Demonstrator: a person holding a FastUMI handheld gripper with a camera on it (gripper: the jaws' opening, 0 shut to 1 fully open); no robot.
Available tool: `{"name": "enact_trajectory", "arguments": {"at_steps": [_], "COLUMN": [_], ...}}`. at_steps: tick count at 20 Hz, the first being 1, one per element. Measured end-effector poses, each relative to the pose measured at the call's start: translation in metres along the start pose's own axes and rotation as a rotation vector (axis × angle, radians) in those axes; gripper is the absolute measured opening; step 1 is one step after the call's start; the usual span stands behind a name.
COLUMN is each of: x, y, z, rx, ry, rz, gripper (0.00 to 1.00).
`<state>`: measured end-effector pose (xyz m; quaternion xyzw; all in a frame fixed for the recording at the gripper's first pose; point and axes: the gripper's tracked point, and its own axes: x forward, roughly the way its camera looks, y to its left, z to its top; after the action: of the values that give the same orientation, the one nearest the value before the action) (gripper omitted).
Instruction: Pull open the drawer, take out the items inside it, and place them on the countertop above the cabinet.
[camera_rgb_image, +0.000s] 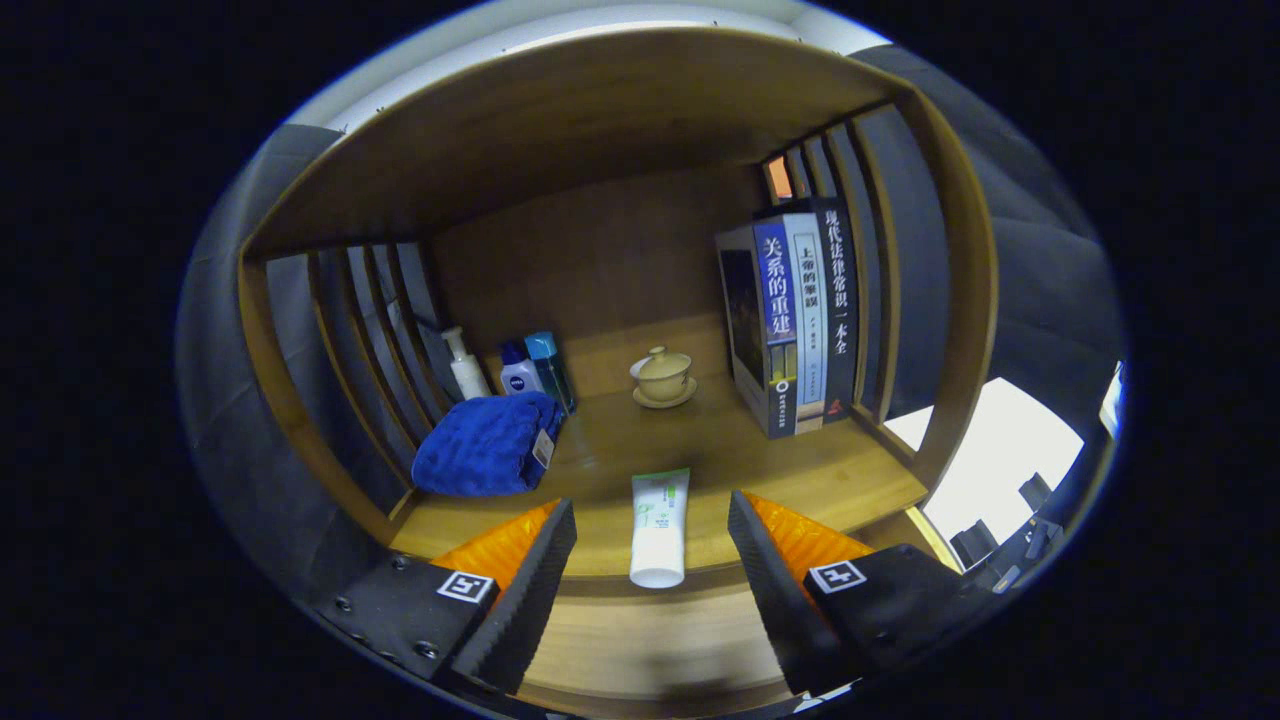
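Tube (659, 527) flat on countertop (800, 470), between the fingertips | tongs (652, 520) spread wide, touching nothing

**What sits on my countertop**

The wooden countertop (800, 470) carries a white tube (659, 528) lying flat at its front edge, between my spread fingers and touched by neither. A folded blue towel (487, 445) lies left, three bottles (510, 368) behind it. A lidded teacup on its saucer (663, 378) stands mid-back; upright books (795, 320) stand right.
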<state>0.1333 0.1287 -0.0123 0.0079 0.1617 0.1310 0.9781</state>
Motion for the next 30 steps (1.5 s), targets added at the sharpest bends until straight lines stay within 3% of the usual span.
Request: {"name": "enact_trajectory", "arguments": {"at_steps": [13, 22, 30], "x": [-0.120, -0.159, -0.158], "y": [0.006, -0.008, -0.017], "z": [-0.074, -0.158, -0.221], "rx": [-0.098, -0.040, -0.108], "ry": [-0.230, -0.166, -0.065], "rz": [-0.038, -0.062, -0.115], "gripper": [0.98, 0.99, 0.99]}}
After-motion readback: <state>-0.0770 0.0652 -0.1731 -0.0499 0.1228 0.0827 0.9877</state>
